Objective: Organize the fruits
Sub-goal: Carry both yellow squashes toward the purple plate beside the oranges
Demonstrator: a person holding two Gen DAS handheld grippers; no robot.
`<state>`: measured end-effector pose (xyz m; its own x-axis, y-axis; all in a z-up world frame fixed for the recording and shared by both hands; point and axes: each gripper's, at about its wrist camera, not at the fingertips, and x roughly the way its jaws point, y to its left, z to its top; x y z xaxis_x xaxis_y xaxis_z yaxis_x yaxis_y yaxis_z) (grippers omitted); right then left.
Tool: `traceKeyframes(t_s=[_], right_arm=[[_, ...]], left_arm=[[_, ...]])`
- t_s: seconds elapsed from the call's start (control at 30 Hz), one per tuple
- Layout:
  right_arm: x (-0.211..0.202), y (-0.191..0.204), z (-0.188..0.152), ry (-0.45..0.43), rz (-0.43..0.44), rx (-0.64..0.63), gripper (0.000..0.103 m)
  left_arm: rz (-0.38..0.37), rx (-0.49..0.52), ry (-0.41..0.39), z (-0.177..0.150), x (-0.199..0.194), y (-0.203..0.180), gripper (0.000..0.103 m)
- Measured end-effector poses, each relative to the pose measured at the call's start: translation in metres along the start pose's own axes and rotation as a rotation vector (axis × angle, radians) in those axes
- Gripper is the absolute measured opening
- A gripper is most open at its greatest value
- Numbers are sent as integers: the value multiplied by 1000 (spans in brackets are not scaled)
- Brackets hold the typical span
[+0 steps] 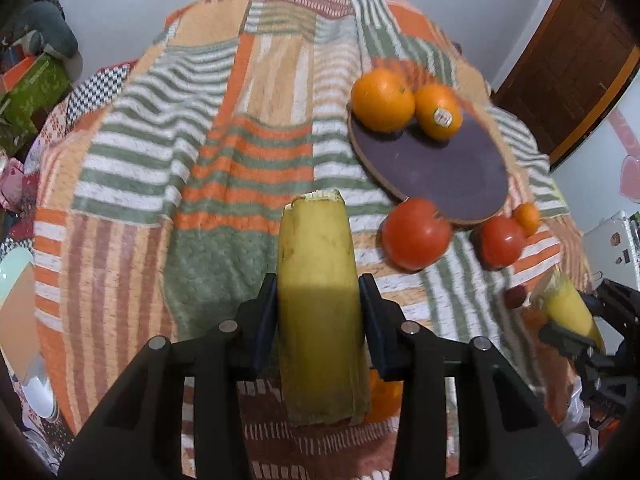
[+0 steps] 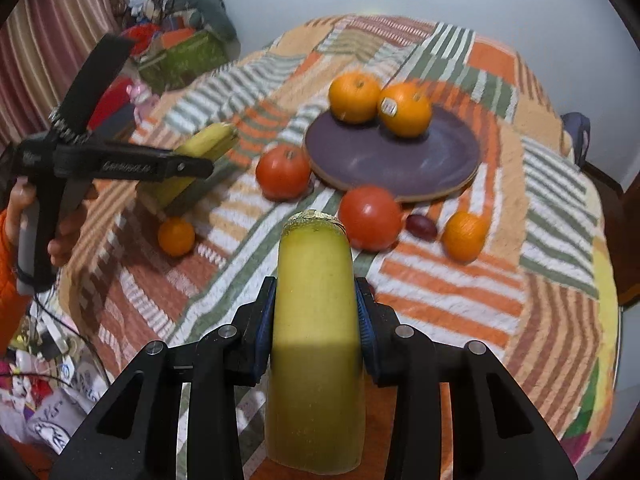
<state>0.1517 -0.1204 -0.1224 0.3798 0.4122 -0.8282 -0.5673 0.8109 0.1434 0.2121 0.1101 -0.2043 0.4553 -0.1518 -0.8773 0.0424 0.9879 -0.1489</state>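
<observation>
Left gripper, right gripper tilted steeply down over table; jaws each clamp banana.

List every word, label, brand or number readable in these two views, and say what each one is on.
Nothing can be read for certain.
Sticker on the orange on the purple plate: print too small and blurred.
Embossed lettering on the left gripper, seen from the right wrist view: a brand-like word, too blurred to read.
White cloth with dark markings at lower left: illegible.
</observation>
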Motion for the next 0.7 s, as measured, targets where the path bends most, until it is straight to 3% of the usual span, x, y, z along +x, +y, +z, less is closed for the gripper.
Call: traceKeyframes(t_s=[0.3,0.7], right_arm=[[-21,-20,26,-100,-53,20,34],[-31,-54,60,-197,-112,60,34]], left_arm=[[-25,37,-92,18,-37,-24,39],[-78,77,-119,51,-21,-65,39]])
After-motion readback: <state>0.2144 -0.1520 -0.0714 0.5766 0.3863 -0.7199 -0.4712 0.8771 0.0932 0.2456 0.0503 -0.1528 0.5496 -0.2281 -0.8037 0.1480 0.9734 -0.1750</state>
